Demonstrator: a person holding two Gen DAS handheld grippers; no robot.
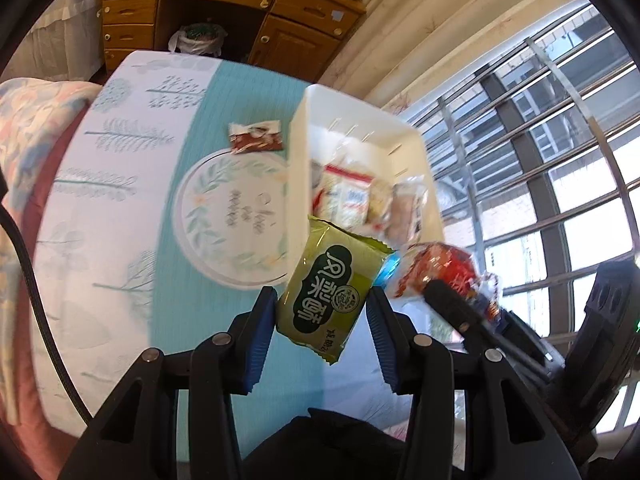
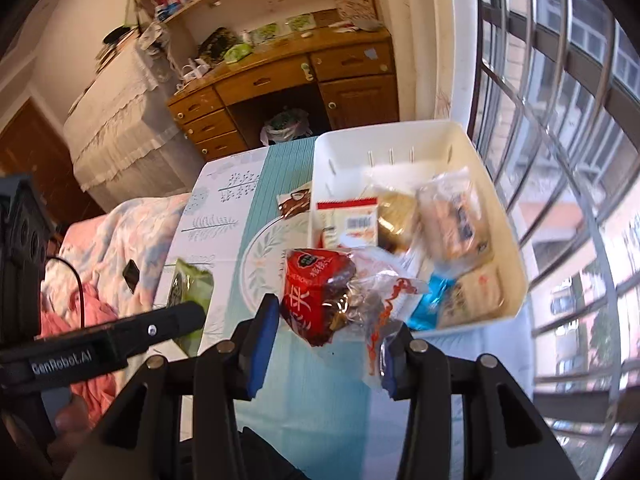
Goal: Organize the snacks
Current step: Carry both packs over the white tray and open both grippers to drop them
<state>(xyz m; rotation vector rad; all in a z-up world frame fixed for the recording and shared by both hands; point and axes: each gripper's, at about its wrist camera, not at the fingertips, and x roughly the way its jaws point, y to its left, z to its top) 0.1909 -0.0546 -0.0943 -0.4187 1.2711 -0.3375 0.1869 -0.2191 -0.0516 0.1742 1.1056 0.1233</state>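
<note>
The left gripper is pinching a green snack packet between its blue pads, narrowed to just the packet's width; in the left wrist view the packet hangs tilted in the lower middle of the frame, clear of the tabletop and just short of the near edge of the white bin. The right gripper is likewise clamped down — on a red snack bag with a crinkled clear tail, held in the lower middle of the right wrist view, just in front of the bin's near wall.

Both packets are carried high and angled toward the bin, which, I'd judge, is because that is where the snacks are being gathered: it already holds several wrapped snacks, a red-and-white packet among them, lying loosely against one another. The grip on each packet sits on the body rather than a corner, which should keep the soft wrappers from slipping out on the way.

One brown snack packet lies by itself on the tabletop, just beside the bin's left wall in the upper middle of the left wrist view — apparently not yet sorted. A wooden desk stands beyond the tabletop's far end.
</note>
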